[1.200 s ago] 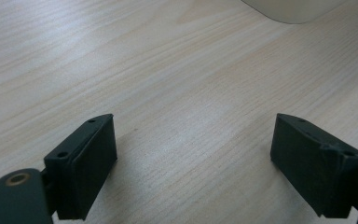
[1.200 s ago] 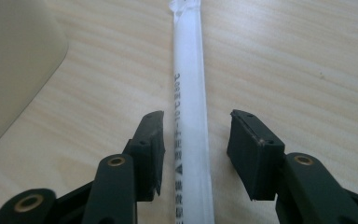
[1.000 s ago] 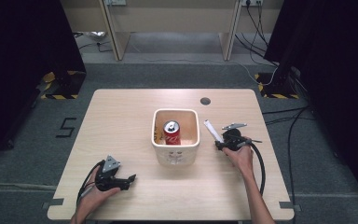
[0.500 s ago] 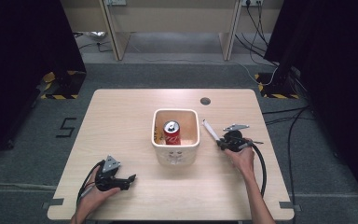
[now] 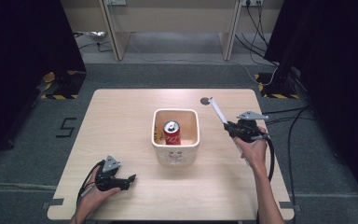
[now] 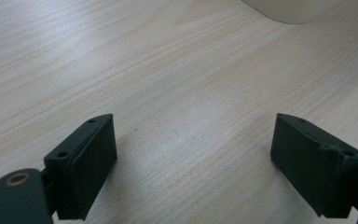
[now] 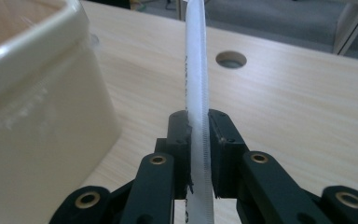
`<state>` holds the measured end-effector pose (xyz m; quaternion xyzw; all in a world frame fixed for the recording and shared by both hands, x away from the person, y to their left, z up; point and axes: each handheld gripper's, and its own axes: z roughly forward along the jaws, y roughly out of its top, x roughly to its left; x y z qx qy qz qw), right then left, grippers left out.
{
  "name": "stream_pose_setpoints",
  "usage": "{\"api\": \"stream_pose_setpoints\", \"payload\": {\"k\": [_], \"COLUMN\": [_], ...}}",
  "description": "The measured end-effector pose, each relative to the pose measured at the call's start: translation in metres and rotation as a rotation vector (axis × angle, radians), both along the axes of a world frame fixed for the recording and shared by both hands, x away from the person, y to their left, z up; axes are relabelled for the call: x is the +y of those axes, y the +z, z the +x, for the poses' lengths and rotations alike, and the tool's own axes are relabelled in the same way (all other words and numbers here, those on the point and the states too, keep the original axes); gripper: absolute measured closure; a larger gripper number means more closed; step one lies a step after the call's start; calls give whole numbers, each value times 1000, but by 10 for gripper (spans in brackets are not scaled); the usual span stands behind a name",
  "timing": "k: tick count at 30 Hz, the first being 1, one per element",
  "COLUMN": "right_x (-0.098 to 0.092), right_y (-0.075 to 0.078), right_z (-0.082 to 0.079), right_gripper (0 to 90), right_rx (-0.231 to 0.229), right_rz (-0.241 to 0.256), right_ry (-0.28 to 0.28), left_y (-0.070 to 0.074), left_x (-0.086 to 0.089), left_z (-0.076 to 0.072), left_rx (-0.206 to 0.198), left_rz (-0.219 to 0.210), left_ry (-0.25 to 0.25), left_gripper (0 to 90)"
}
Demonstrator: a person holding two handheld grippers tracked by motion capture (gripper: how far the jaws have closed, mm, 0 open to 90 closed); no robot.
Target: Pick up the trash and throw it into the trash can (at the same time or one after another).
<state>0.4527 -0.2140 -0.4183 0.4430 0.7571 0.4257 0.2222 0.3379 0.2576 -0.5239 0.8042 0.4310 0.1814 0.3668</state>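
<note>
A tub (image 5: 175, 148) stood at the middle of the desk (image 5: 121, 116), with a soda can (image 5: 171, 132) upright in it. The left gripper (image 5: 129, 179) lay near the desk's front left. The right gripper (image 5: 228, 126) was right of the tub, a strip (image 5: 216, 109) between its jaws reaching toward a hole (image 5: 205, 100) behind.

A pale wood-grain counter (image 5: 121, 121) carries a cream square plastic tub (image 5: 175, 151) at its middle.
</note>
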Motion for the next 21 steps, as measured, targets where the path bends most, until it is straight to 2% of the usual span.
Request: {"api": "stream_pose_setpoints", "payload": {"k": [9,11,21], "right_x": [9,14,59], "right_y": [37,45,76], "right_z": [-5,-5,-3], "right_gripper": [799,799,799], "right_rx": [-65,-72,-111], "right_rz": [18,42,52], "right_ry": [52,68,164], "left_y": [0,0,0], "left_x": [0,0,0], "left_z": [0,0,0], "left_rx": [0,0,1], "left_rz": [0,0,5], "left_ry": [0,0,-3], "left_gripper": [137,137,137]}}
